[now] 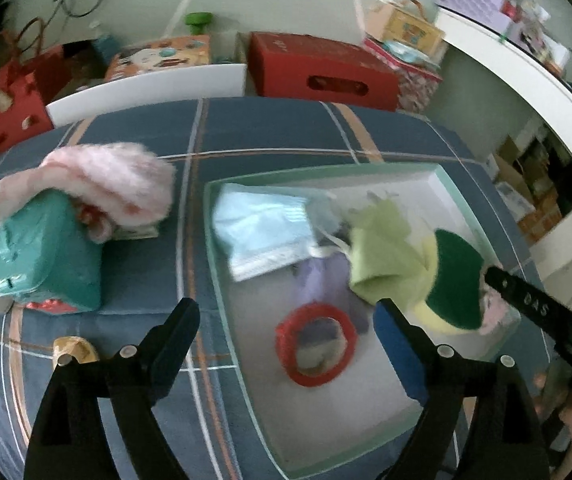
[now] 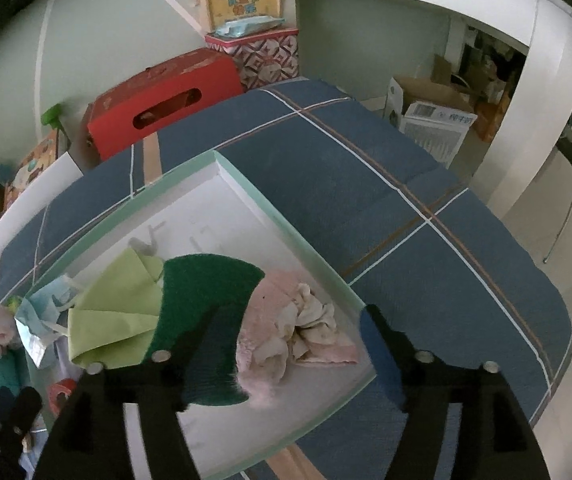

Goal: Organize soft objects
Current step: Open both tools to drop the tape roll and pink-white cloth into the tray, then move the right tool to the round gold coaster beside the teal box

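A shallow white tray with a mint rim [image 1: 326,170] lies on a blue checked cover. In it are a light blue face mask [image 1: 261,232], a lime cloth [image 1: 386,264], a green and yellow sponge [image 1: 458,280] and a red ring [image 1: 284,346]. My left gripper [image 1: 288,312] hangs open over the tray's near left part, above the ring and holding nothing. In the right wrist view the tray rim [image 2: 286,228] encloses the green sponge [image 2: 205,292], a pink towel [image 2: 273,292] and a crumpled cream cloth [image 2: 310,328]. My right gripper [image 2: 292,316] is open above them, empty.
Left of the tray, a pink fluffy item [image 1: 117,180] rests on a teal pack [image 1: 45,252]. A small tan object [image 1: 73,350] lies near the left finger. Beyond the cover stand a red box [image 1: 318,68], a white board [image 1: 149,88] and other boxes; a white desk [image 1: 526,80] runs along the right.
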`<state>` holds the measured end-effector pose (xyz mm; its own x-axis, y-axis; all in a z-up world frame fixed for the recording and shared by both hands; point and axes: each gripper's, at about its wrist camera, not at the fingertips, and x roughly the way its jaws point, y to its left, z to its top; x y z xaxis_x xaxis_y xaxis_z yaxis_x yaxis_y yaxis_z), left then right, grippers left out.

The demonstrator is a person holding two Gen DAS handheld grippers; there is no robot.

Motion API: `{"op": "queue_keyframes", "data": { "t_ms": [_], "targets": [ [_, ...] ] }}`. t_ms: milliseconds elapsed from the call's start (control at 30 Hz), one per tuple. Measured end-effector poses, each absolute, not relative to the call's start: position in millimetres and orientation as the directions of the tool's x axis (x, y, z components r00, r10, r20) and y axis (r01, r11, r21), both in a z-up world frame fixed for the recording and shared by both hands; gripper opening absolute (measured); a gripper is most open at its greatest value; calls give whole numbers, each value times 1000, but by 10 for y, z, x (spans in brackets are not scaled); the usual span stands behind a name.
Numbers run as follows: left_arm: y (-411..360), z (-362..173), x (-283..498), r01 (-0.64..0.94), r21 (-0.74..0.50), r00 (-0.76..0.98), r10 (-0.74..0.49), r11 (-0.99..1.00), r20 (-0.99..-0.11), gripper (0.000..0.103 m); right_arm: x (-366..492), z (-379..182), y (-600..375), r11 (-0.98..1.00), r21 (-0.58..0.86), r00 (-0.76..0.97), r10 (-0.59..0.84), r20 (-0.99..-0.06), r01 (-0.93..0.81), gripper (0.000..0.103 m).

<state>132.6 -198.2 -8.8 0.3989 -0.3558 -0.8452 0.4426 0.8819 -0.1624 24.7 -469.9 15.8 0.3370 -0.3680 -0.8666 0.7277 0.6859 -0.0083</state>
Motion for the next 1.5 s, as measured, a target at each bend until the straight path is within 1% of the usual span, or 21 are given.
{"op": "queue_keyframes", "data": {
  "t_ms": [33,100,133,167,200,233,367,600,767,800,967,1133,1267,1500],
  "targets": [
    [-1944,-96,1354,422,-161,405,-345,892,-847,90,256,151,-4689,688,-13,334,-368,-868,726,81],
    [-1888,-104,1390,390,-150,417,-319,909,-851,90,265,139,-4672,690,-20,328,-369,-870,723,92],
    [-1861,-112,1414,371,-141,425,-303,918,-853,91,273,135,-4664,693,-23,328,-370,-869,721,95],
    [-1827,-117,1434,350,-133,434,-286,927,-854,94,280,136,-4649,696,-23,333,-371,-867,718,101],
    [-1800,-122,1449,334,-128,440,-274,934,-855,97,285,142,-4633,701,-19,342,-371,-863,713,103],
    [-1772,-123,1461,320,-128,443,-268,939,-856,100,295,152,-4617,708,-15,353,-371,-859,706,103],
    [-1680,-113,1485,286,-131,451,-254,949,-856,100,357,173,-4533,730,-22,367,-370,-853,683,103],
    [-1623,-90,1479,281,-130,454,-251,951,-855,100,437,210,-4389,758,3,407,-347,-845,652,103],
    [-1578,-30,1443,290,-131,476,-262,948,-839,100,495,252,-4278,786,126,493,-246,-834,605,103],
    [-1558,-13,1435,292,-136,480,-268,947,-835,100,514,256,-4244,792,133,500,-236,-834,596,103],
    [-1408,56,1419,278,-156,490,-280,948,-825,100,607,279,-4054,821,152,515,-190,-836,550,103],
    [-1201,91,1456,244,-185,476,-284,952,-832,100,718,308,-3834,862,138,512,-155,-845,489,103],
    [-966,145,1521,201,-175,487,-253,964,-836,100,782,346,-3639,888,137,522,-128,-844,439,103],
    [-677,262,1556,181,-137,520,-213,974,-827,100,857,417,-3362,916,137,535,-95,-839,377,103]
  ]
}}
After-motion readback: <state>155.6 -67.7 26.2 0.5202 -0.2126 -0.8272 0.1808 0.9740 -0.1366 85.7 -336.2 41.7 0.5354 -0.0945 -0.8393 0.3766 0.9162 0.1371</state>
